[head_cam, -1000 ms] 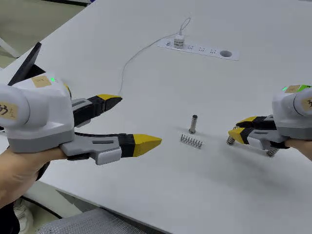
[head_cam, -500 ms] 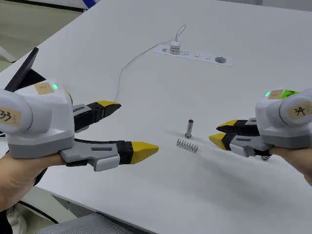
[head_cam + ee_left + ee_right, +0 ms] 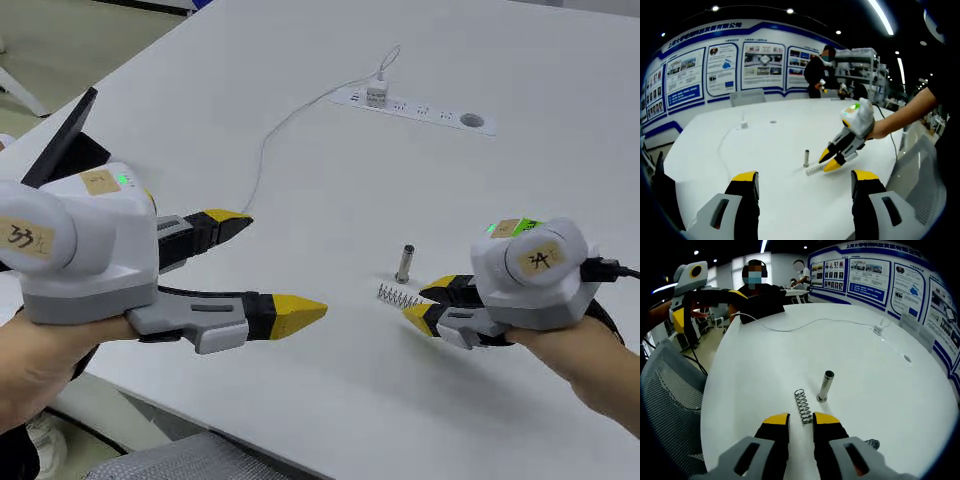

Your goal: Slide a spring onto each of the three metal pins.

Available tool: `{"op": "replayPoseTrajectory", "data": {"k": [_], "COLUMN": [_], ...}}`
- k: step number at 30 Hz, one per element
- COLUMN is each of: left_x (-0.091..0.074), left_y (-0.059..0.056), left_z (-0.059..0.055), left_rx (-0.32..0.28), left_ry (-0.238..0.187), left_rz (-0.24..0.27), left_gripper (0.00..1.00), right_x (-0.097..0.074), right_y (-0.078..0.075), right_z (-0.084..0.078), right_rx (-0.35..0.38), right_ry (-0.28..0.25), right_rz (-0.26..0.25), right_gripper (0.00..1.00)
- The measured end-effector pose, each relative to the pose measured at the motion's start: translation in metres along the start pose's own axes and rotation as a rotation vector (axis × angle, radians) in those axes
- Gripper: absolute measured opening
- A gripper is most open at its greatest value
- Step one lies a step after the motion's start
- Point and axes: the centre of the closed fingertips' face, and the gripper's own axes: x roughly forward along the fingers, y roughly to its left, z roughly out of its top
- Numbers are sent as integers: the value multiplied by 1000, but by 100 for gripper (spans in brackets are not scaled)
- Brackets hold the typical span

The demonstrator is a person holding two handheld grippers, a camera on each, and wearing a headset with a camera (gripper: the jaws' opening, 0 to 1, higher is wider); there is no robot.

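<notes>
Head view first: my left hand-held gripper (image 3: 287,262) hung over the near left part of the white counter (image 3: 480,200), its yellow-tipped jaws spread wide with nothing between them. My right hand-held gripper (image 3: 418,303) sat low over the counter on the right, pointing left. Its jaws were only narrowly apart.

One spring (image 3: 397,295) lay flat on the counter, its near end right at the right gripper's tips. Just behind it a single metal pin (image 3: 405,263) stood upright, bare, close to the spring but apart from it.

In the right gripper view the hand-held gripper (image 3: 801,419) showed a slim gap between its jaws. The spring (image 3: 802,406) ran away from that gap towards the pin (image 3: 825,386). The spring's near end lay in the mouth of the gap, and I saw clear space on either side of it, so the jaws were not pinching it.

The left gripper view looked between the open jaws of that hand-held gripper (image 3: 805,177) at the right one (image 3: 832,156), the spring (image 3: 815,170) and the pin (image 3: 806,157).

At the far side of the counter lay a power strip (image 3: 420,107), with a white cable (image 3: 290,125) trailing from it towards the left.
</notes>
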Motion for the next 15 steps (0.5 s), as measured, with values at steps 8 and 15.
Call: {"op": "replayPoseTrajectory", "data": {"k": [8, 15], "left_x": [-3, -2], "left_y": [4, 0], "left_z": [2, -2], "left_rx": [-17, -21], "left_ry": [-6, 2], "left_rz": [-1, -5], "left_gripper": [77, 76], "right_x": [10, 10], "right_y": [-6, -4], "right_z": [-9, -9], "right_rx": [21, 43], "right_ry": [33, 16], "right_rz": [-4, 19], "right_gripper": [19, 15]}}
